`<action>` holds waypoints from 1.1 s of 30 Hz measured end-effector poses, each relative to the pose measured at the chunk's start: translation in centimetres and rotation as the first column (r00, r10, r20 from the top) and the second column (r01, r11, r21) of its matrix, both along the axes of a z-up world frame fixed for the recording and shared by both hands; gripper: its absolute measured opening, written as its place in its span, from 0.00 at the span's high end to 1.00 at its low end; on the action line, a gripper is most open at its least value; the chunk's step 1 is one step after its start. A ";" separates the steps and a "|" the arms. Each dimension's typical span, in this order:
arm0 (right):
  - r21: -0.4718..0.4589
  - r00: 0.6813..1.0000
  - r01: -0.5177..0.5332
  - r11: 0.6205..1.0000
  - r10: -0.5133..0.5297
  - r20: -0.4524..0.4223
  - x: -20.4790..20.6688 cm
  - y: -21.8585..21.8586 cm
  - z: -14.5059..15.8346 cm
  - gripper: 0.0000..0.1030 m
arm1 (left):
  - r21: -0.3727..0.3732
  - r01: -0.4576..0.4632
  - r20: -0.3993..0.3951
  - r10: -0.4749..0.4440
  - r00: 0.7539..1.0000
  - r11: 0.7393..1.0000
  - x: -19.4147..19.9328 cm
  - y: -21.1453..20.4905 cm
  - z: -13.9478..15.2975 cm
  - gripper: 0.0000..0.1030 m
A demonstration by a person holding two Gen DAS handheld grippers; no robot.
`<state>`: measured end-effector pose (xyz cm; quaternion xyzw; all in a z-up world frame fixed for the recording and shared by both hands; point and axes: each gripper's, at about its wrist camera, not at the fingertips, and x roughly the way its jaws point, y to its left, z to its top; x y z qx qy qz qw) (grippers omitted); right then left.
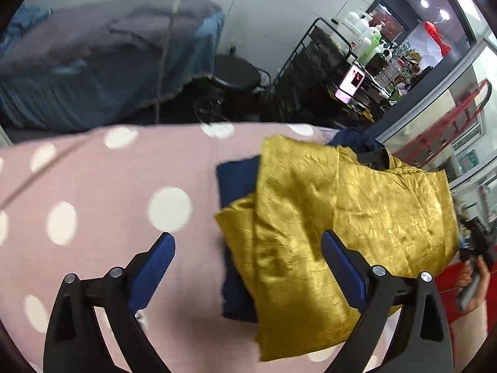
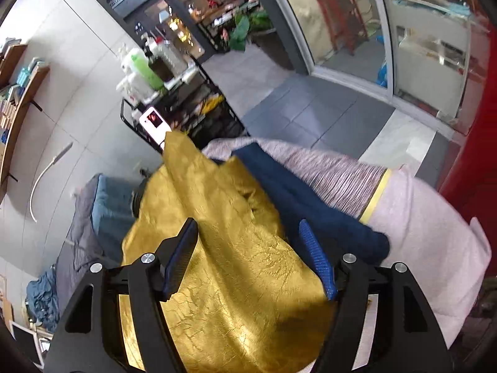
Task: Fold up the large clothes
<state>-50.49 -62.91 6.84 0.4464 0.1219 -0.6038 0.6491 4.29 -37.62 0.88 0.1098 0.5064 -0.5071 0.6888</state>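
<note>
The main risk is the fold coming undone. The gold garment (image 1: 341,217) looks slick and crinkled, and its near edge hangs past the navy garment (image 1: 236,180) beneath it; if either tool catches that loose edge on a next move, the cloth could slide off the pile or drag the navy piece askew. A second risk is gripping both layers at once, since the navy cloth shows just past the gold edge on the side of the left tool.

The left tool (image 1: 248,255) stands spread wide above the pink dotted table cover (image 1: 93,192), one finger over bare cover, the other over the gold cloth; nothing is pinched between them. The right tool (image 2: 248,248) is also spread, less widely, with the gold cloth lying under and ahead of its gap and the navy garment just beyond its right-hand finger. Whether that finger brushes the fabric is hard to tell through the blur, but the pads press on nothing.
</note>
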 end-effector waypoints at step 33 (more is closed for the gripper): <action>0.186 0.774 -0.446 0.875 0.482 -0.411 19.0 18.2 2.1 0.20 | 0.120 0.369 0.222 -0.387 0.895 0.922 -17.9 2.0 4.0 0.06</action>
